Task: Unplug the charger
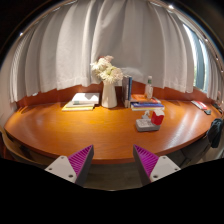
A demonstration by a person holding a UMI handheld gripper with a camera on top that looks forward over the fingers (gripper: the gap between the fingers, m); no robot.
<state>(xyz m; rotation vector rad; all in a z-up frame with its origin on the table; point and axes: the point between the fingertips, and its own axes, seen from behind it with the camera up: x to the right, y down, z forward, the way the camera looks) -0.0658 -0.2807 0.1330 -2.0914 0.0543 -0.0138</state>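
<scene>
My gripper (pixel 113 157) hovers over the near edge of a curved wooden desk (pixel 90 128), open, with nothing between its magenta pads (pixel 78 161). I cannot pick out a charger for certain. A dark object (pixel 215 132) stands at the desk's far right end, well to the right of the fingers. A small white thing with a red part (pixel 149 122) lies on the desk ahead and slightly right of the fingers. Whether either one is the charger I cannot tell.
At the back of the desk stand a white vase of pale flowers (pixel 108 88), an open book (pixel 82 101) to its left, an upright blue book (pixel 127 90), a bottle (pixel 149 88) and flat books (pixel 146 103). Pale curtains (pixel 120 40) hang behind.
</scene>
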